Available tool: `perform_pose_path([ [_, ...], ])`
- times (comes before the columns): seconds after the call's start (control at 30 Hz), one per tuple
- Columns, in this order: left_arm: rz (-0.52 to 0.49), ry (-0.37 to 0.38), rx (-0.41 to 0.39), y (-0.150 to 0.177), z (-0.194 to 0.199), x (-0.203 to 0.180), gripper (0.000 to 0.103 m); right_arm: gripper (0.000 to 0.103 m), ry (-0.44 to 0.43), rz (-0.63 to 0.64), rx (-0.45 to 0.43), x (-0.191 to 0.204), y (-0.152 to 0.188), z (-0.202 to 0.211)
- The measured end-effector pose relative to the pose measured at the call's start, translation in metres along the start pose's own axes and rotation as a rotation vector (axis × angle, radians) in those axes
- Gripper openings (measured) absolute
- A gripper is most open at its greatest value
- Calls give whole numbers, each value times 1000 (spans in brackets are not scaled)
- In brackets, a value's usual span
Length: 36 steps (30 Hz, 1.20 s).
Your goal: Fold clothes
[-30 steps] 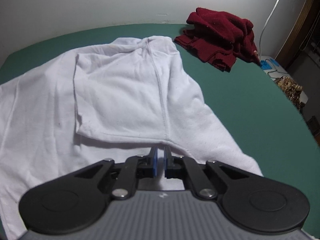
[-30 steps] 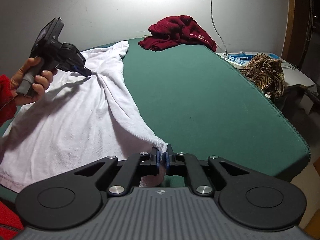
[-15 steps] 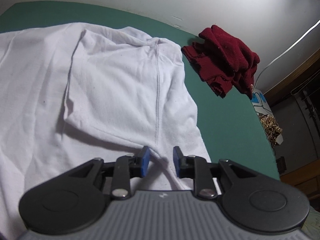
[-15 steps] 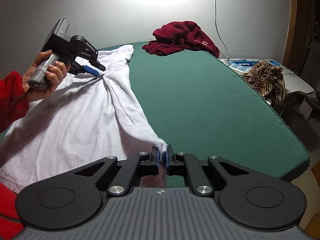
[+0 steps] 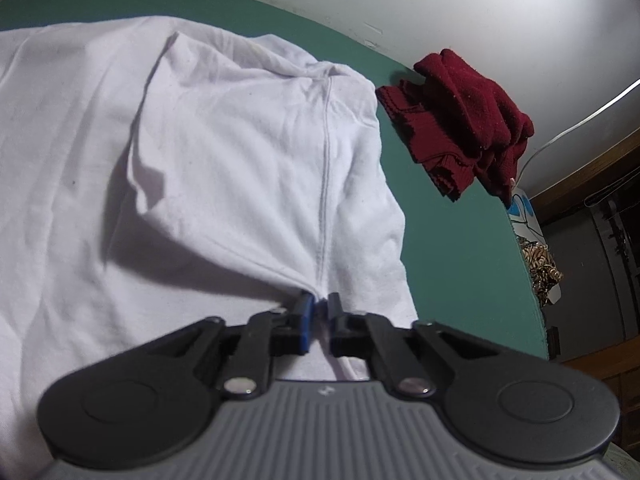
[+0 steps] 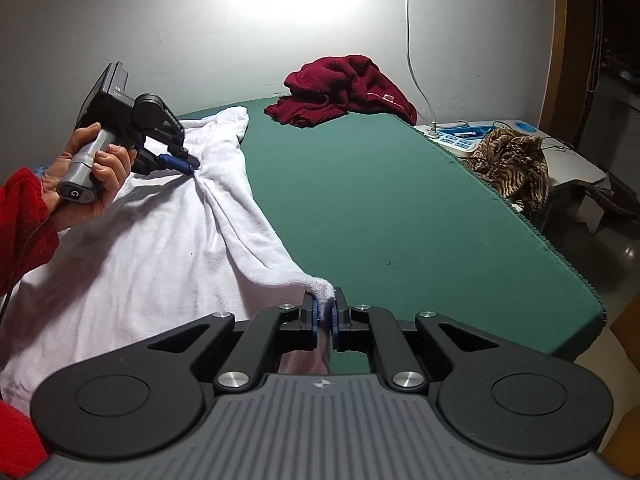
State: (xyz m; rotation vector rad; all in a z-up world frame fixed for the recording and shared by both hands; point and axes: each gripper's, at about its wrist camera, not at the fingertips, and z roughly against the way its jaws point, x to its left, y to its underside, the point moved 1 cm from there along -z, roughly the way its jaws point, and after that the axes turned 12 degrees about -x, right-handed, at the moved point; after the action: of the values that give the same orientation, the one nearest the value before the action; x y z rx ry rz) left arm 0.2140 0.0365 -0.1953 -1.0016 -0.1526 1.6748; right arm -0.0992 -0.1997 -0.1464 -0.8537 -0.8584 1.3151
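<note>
Since half a second ago, left claw (image 5: 318, 310) reclosed, now pinching white shirt (image 5: 224, 168) at the sleeve seam. Right claw (image 6: 326, 312) clamped on the hem corner. Shirt edge stretched lengthwise between both, over green tabletop (image 6: 380, 200).

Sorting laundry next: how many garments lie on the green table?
2. A white shirt spread along the near left, pinched by both grippers, and a crumpled red garment at the far edge by the wall. More may be hidden outside the views.

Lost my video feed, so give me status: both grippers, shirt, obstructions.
Left gripper just closed on white shirt. Right gripper shut on its corner. Red garment beyond, clear.
</note>
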Motion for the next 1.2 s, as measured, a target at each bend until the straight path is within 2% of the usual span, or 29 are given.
perform_pose_path([
  [0.13, -16, -7, -27, -7, 9, 1, 0, 5, 16, -18, -28, 3, -3, 8],
  [0.27, -110, -7, -101, -22, 33, -9, 0, 5, -51, 26, -67, 15, -7, 25],
  [0.33, -157, -12, -121, -28, 40, -14, 0, 5, -105, 80, -41, 28, -5, 28],
  [0.5, -254, -76, -90, -27, 24, -13, 0, 5, -248, 181, 66, 61, 14, 22],
  [0.6, -267, -105, -62, -22, 13, -3, 0, 6, -341, 166, 128, 75, 19, 16],
  [0.7, -272, -119, -40, -18, 9, 6, 2, 12, -379, 166, 260, 82, 26, 1],
  [0.8, -297, -110, -54, -18, 20, 8, 8, 16, -438, 118, 266, 79, 20, 11],
  [0.87, -311, -100, -68, -20, 32, 8, 8, 15, -474, 4, 182, 65, 3, 29],
  [0.9, -317, -94, -76, -21, 39, 9, 9, 17, -459, -52, 129, 56, -6, 34],
  [0.97, -324, -75, -88, -19, 53, 12, 11, 19, -349, -87, 72, 42, -14, 34],
  [1.0, -326, -63, -90, -16, 60, 14, 11, 20, -275, -55, 81, 40, -12, 28],
  [1.07, -330, -38, -96, -9, 73, 16, 11, 23, -196, 3, 133, 38, -3, 18],
  [1.13, -351, -6, -92, 4, 83, 13, 11, 23, -155, 4, 192, 37, 10, 10],
  [1.2, -403, 13, -87, 22, 90, 6, 11, 22, -180, -5, 244, 39, 20, 9],
])
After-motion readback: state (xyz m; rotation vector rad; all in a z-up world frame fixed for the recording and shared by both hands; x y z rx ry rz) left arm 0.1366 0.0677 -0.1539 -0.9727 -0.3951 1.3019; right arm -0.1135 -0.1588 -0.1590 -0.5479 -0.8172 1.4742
